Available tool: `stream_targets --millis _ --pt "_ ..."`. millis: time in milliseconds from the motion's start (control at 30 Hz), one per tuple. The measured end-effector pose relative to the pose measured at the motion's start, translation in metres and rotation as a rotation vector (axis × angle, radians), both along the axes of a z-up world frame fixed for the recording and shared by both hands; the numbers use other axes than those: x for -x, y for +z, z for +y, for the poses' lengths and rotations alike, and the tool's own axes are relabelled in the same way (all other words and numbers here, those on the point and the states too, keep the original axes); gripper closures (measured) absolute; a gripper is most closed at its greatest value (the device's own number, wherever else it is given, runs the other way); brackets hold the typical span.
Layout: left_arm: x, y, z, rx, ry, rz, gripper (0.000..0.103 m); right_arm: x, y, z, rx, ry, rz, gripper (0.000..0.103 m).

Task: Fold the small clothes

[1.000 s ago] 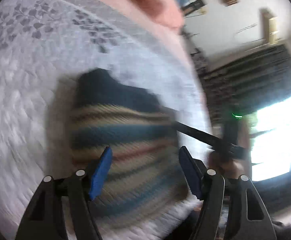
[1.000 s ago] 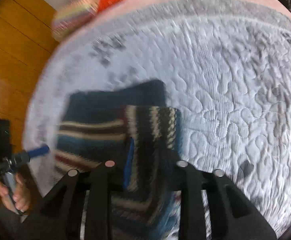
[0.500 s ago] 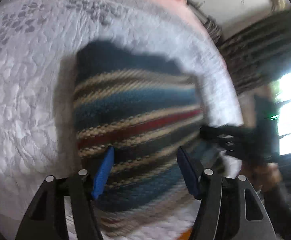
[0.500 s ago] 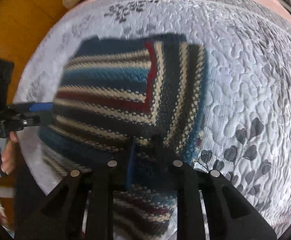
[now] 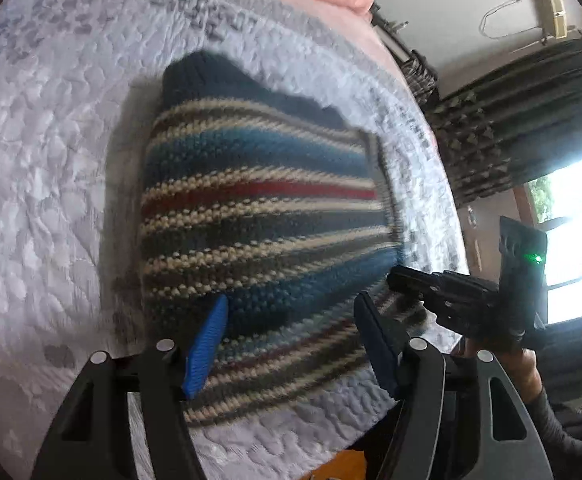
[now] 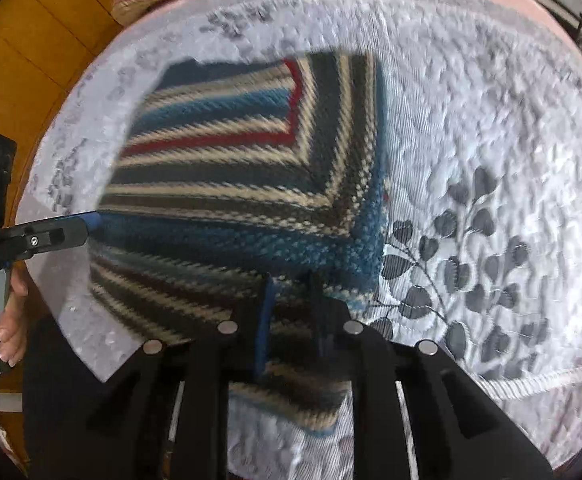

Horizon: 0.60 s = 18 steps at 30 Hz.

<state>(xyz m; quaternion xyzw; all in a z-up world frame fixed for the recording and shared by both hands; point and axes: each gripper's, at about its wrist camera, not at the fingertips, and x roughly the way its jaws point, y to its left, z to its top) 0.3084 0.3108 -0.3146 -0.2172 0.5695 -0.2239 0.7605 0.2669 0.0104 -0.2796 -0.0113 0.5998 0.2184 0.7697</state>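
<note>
Sweater [image 6: 227,184] edge pinched in right gripper [image 6: 291,304] jaws — left gripper [image 5: 291,340] gaping

The striped knit garment [image 5: 259,216] on the quilted bedspread [image 5: 43,184] is viewed closely from above by both wrist cameras, from opposite sides, each catching the other gripper.
</note>
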Motion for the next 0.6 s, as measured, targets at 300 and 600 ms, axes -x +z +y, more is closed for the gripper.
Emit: stream_targets --millis 300,600 --pt "0.032 -0.044 -0.003 -0.127 0.021 0.048 0.037 0.033 -0.027 -0.005 0.073 -0.053 0.021 0.083" --pt "0.103 0.033 0.003 -0.321 0.148 -0.145 0.008 0.101 0.048 -0.014 0.087 -0.155 -0.103 0.014"
